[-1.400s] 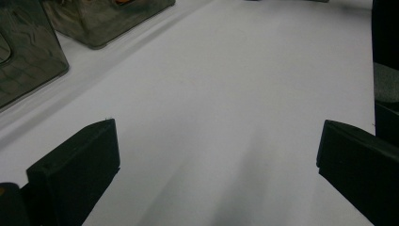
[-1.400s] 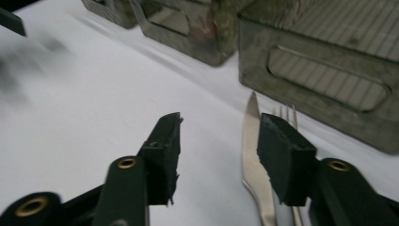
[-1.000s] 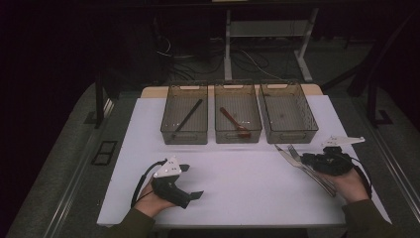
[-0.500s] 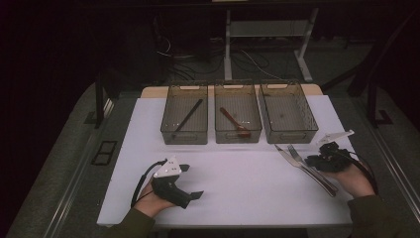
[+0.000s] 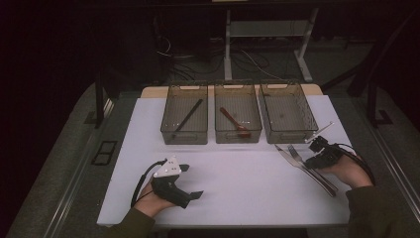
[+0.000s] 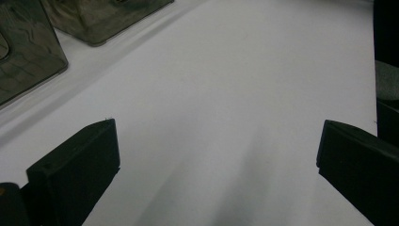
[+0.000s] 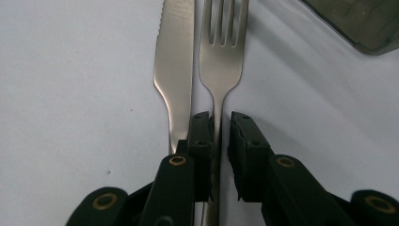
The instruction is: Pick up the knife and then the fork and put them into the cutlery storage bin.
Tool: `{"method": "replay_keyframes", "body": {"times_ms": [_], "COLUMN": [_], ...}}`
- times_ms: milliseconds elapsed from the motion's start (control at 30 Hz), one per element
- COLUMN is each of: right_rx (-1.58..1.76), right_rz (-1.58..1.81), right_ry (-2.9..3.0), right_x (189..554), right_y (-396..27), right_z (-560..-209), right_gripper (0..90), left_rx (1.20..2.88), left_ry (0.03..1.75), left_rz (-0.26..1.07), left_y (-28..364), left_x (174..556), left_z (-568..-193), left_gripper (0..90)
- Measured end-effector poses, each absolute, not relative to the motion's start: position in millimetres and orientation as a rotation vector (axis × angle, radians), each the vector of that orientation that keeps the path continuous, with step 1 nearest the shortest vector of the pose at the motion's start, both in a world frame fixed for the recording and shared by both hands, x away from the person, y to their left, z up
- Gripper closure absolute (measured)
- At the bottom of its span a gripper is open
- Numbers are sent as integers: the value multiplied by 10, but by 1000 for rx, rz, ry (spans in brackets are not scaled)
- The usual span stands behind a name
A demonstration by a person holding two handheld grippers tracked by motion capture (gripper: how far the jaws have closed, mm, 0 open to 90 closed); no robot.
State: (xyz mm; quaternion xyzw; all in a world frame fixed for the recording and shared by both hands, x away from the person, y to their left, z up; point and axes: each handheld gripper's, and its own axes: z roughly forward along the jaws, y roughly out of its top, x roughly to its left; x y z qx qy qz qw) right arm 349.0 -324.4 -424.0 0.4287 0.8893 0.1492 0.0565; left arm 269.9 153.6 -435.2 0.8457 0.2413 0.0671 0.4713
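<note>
White table (image 5: 247, 183); right gripper (image 7: 220, 123) pinches the fork (image 7: 221, 61) handle, knife (image 7: 175, 66) touching at nine o'clock; left gripper (image 6: 216, 155) spread. Lifting could drag the knife.

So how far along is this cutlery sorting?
Looks roughly half done: a dark stick-like utensil lies in the left bin and a wooden spoon in the middle bin. In hand: the right gripper has its jaws closed on the fork handle, the knife right beside it. Left: both go, likely into the empty right bin. The left gripper rests open.
</note>
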Motion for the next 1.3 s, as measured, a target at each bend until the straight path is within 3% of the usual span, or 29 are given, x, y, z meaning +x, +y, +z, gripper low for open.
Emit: {"method": "replay_keyframes", "body": {"times_ms": [667, 1300], "right_rx": [1307, 1325], "right_rz": [330, 593], "right_ry": [2727, 2642], "right_x": [3555, 3423], "right_y": [-3158, -3420], "right_z": [-4226, -4104], "right_gripper": [858, 858], "left_rx": [2078, 2075], "left_ry": [591, 595], "left_rz": [166, 164], "left_y": [1531, 1540], "left_x": [2693, 2699], "left_z": [-4353, -4361], "left_gripper": [0, 0]}}
